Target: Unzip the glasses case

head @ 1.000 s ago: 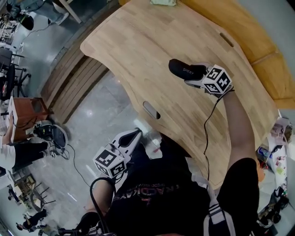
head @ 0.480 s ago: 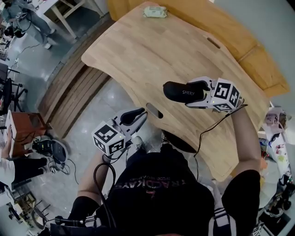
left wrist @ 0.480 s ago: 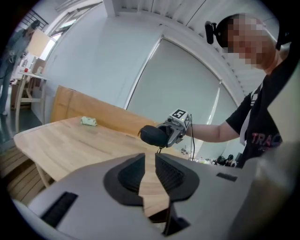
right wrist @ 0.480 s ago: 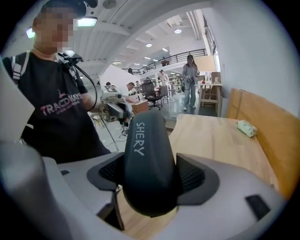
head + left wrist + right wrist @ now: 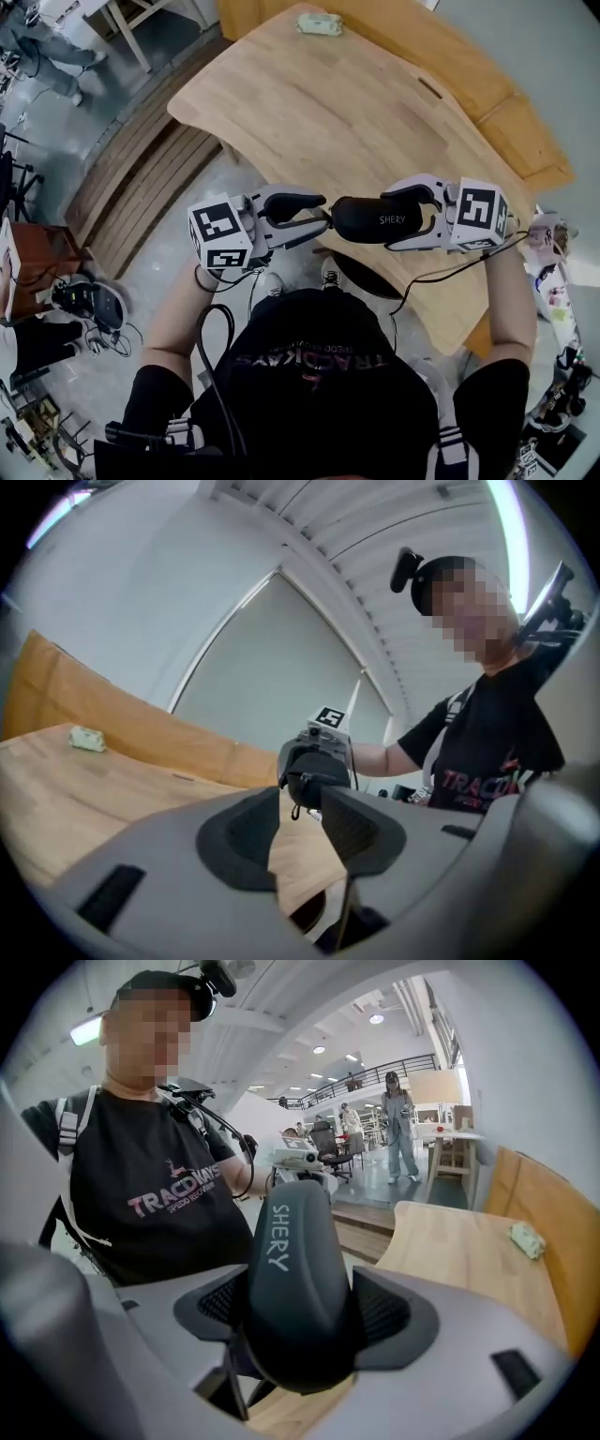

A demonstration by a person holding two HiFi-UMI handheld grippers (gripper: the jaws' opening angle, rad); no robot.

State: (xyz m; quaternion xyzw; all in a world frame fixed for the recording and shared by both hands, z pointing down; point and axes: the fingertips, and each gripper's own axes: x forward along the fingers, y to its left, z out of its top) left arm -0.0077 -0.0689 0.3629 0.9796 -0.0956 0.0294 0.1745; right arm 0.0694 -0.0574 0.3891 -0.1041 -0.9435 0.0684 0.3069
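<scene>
1. Our right gripper (image 5: 410,217) is clamped tight on the black glasses case (image 5: 367,220), pads squeezing both its sides. We've got it up in the air by the near edge of the wooden table (image 5: 328,103).
2. Our left gripper (image 5: 322,214) points straight at it. Its jaws are partly apart, they've just been opening, and nothing's between them.
3. The case's end, with its little zip pull (image 5: 292,812) dangling, sits just past those jaw tips. We can't tell if it touches them.
</scene>
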